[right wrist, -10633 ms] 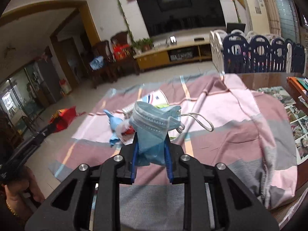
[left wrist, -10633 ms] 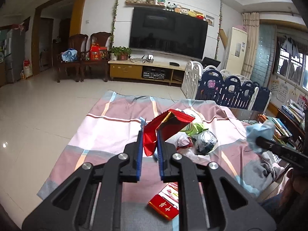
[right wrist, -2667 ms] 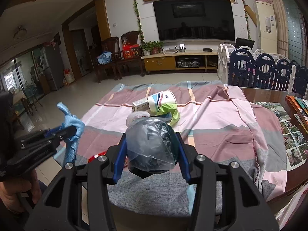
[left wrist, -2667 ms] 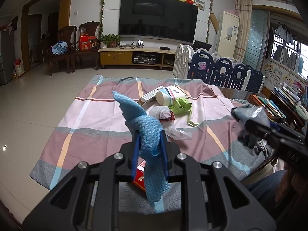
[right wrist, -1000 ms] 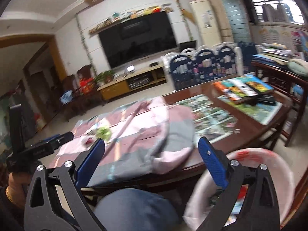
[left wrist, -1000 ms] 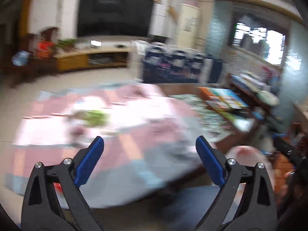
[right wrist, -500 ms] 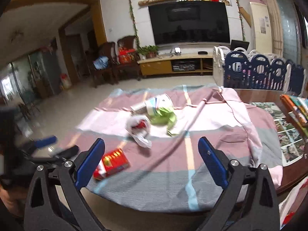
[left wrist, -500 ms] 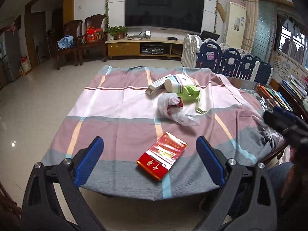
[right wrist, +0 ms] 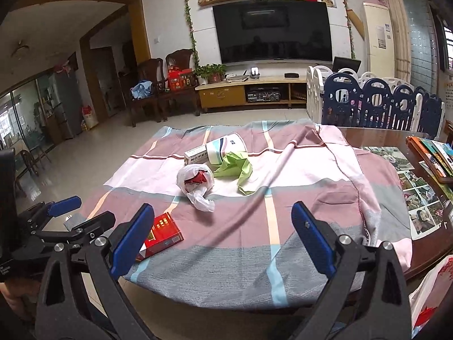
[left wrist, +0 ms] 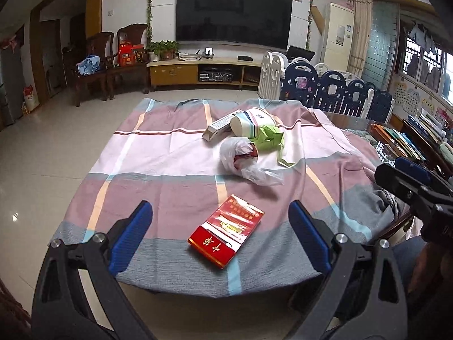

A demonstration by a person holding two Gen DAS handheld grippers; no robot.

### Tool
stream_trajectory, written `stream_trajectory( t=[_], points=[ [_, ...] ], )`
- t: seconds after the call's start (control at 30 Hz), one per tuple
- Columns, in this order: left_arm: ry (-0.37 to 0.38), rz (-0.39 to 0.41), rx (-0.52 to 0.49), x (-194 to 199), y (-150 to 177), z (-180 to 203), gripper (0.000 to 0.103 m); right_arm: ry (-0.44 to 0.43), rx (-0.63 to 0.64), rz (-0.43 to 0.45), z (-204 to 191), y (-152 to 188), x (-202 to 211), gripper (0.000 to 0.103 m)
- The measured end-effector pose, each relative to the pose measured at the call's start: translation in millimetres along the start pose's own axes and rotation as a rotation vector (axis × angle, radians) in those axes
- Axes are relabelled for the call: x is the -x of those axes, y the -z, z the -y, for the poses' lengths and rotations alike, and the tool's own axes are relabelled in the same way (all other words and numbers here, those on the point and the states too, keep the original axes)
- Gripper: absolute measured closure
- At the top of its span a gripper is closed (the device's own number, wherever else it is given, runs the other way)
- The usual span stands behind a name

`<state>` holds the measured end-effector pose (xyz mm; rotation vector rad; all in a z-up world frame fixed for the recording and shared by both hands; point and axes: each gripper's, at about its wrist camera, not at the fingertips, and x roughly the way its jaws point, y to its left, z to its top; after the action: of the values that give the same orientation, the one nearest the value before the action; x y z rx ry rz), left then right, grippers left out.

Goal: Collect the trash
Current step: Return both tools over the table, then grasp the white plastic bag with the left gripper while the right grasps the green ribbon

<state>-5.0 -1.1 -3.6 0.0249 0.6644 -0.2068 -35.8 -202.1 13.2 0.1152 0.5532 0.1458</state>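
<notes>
Both grippers (left wrist: 220, 235) (right wrist: 222, 238) wide apart, empty.

black tongs (left wrist: 220, 236), blue pads (left wrist: 130, 235).

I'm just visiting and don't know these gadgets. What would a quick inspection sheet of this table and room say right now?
Surface: checked cloth covers most of the table; bare wood with photos at the right.
Job's things: red packet nearest the front edge; white plastic bag mid-cloth; green paper, paper cup and small carton bunched behind it.
Clutter: books on the table's far right.
Grippers: left gripper and right gripper both above the near edge, jaws wide apart, empty.
Cables: nothing seen.
Surroundings: television, two wooden chairs, blue and white playpen fence.
</notes>
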Motion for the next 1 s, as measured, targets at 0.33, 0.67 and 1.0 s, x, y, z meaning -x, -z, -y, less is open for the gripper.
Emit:
stream_trajectory(
  t=[0.33,0.67,1.0],
  points=[
    [0.001,-0.006,-0.016,-1.3,1.6,4.6,0.007,-0.004,-0.017,0.006,4.6,-1.1,-0.6,0.008],
    [0.034,-0.072,0.004,-31.3,-9.0,9.6,0.007,-0.016,-0.066,0.016,11.2,-1.8,0.7,0.008],
    [0.065,-0.146,0.007,-136.8,-61.8,31.1,0.007,-0.003,-0.097,-0.004,17.4,-4.4,-13.2,0.008]
  ],
)
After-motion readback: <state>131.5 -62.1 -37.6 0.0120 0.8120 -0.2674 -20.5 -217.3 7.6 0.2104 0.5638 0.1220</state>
